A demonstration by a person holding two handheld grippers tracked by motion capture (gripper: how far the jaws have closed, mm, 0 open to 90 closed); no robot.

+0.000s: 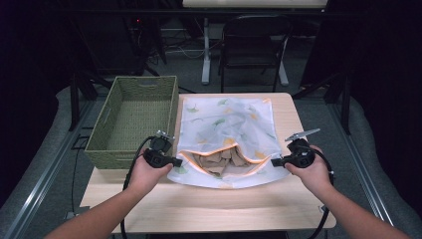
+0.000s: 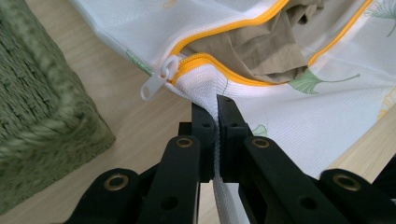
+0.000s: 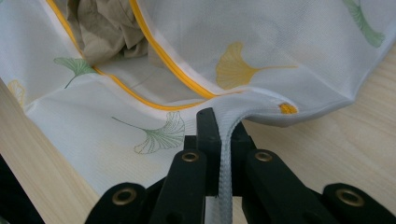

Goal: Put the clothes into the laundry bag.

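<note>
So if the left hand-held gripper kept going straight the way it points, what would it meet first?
The left hand-held gripper, shut on the mesh bag, would probably push into the yellow zipper, then the tan cloth inside.

I have both forearms reaching in from the near edge, angled inward. My left hand (image 1: 144, 172) wraps the black two-jaw left gripper (image 1: 175, 161), jaws pointing right and pressed together. My right hand (image 1: 313, 172) grasps the black two-jaw right gripper (image 1: 273, 162), jaws pointing left, likewise clamped tight.
</note>
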